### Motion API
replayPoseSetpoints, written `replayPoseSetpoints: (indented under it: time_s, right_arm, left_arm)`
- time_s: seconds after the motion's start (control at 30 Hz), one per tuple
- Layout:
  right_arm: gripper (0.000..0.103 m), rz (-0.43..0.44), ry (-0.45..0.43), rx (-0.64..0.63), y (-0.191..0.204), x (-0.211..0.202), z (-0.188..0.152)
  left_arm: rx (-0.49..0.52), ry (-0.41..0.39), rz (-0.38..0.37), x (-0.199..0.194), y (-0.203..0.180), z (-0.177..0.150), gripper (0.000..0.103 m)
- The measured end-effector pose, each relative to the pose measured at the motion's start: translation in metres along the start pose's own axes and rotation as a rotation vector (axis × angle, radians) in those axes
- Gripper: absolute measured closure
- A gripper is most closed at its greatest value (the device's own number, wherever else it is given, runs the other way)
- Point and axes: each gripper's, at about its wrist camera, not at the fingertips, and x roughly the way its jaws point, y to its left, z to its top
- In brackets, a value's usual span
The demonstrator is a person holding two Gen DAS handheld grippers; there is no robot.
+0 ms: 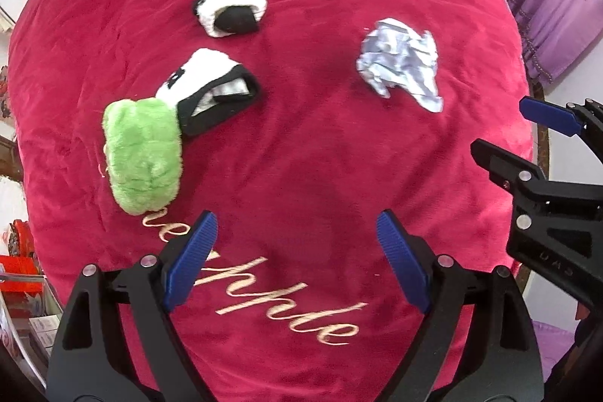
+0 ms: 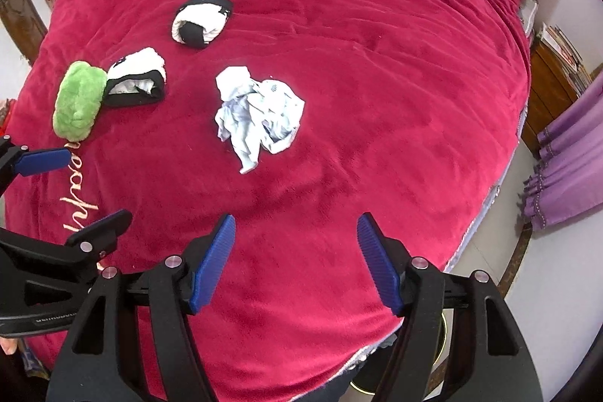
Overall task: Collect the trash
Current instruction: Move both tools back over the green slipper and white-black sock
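A crumpled white paper ball [image 1: 401, 63] lies on a red blanket [image 1: 301, 157] covering a bed; it also shows in the right wrist view [image 2: 256, 113]. My left gripper [image 1: 296, 259] is open and empty, hovering above the blanket, short of the paper and to its left. My right gripper [image 2: 296, 260] is open and empty, above the blanket, nearer than the paper. The right gripper shows at the right edge of the left wrist view [image 1: 527, 145]. The left gripper shows at the left edge of the right wrist view [image 2: 75, 187].
A green plush piece [image 1: 141, 157] joined to a black-and-white plush piece [image 1: 211, 93] lies left of the paper. Another black-and-white plush piece [image 1: 231, 6] lies beyond. Purple curtains [image 2: 565, 157] and a wooden shelf [image 2: 554, 74] stand past the bed's right edge.
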Motion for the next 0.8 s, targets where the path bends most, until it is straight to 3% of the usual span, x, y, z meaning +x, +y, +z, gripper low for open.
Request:
replayPoseSetpoints:
  time_s: [0.8]
  right_arm:
    - [0.037, 0.018, 0.012, -0.07, 0.029, 0.02, 0.031]
  left_arm:
    - [-0.115, 0.011, 0.014, 0.015, 0.072, 0.005, 0.015]
